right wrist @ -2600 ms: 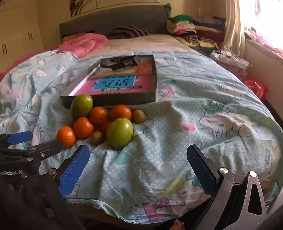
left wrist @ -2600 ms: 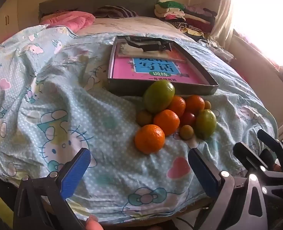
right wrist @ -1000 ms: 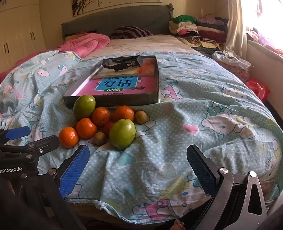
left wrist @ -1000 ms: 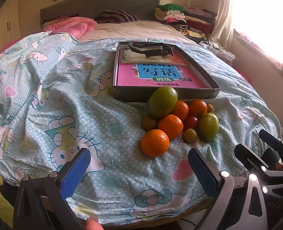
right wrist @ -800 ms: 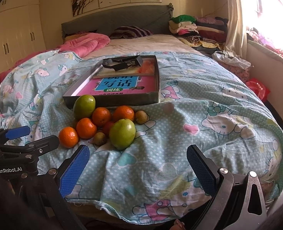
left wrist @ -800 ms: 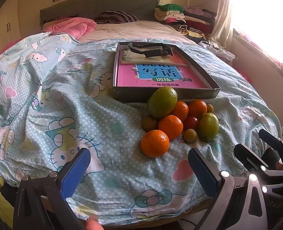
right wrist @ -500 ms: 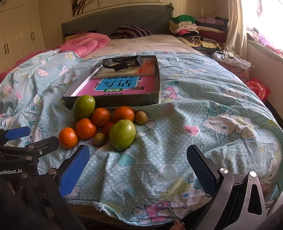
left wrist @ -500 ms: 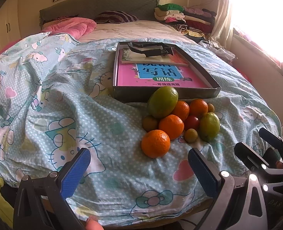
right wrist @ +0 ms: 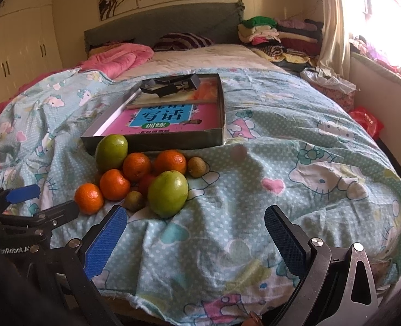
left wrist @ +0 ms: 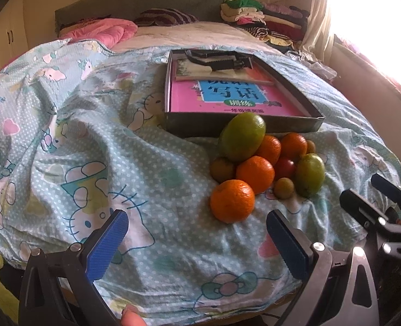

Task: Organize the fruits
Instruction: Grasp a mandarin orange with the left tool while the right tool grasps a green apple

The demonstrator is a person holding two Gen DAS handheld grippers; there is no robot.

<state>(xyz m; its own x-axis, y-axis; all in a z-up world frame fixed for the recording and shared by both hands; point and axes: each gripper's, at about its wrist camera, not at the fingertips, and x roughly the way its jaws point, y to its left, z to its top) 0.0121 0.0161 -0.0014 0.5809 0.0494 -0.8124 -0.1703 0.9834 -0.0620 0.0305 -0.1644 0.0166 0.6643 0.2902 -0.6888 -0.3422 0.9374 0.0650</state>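
A heap of fruit lies on the blue cartoon-print quilt in front of a grey tray point(left wrist: 295, 127) point(right wrist: 157, 140). It holds several oranges, the nearest orange point(left wrist: 232, 200) point(right wrist: 88, 198) at the heap's front left, a large green fruit point(left wrist: 241, 136) point(right wrist: 111, 148) against the tray, a second green fruit point(left wrist: 309, 174) point(right wrist: 167, 193), a red fruit point(left wrist: 285, 166) and small brown fruits. My left gripper point(left wrist: 197, 240) is open, short of the nearest orange. My right gripper point(right wrist: 196, 237) is open, just short of the second green fruit. Both hold nothing.
The tray holds a pink book point(left wrist: 227, 99) point(right wrist: 167, 119) and a black folded object point(left wrist: 216, 59) point(right wrist: 170, 84). Pink bedding point(right wrist: 118, 57) and folded clothes point(right wrist: 276, 32) lie at the bed's far end. A bright window is on the right. A red bag point(right wrist: 366, 119) sits beside the bed.
Both grippers have crept slightly forward toward the fruit and stayed open. The fruit has not moved.
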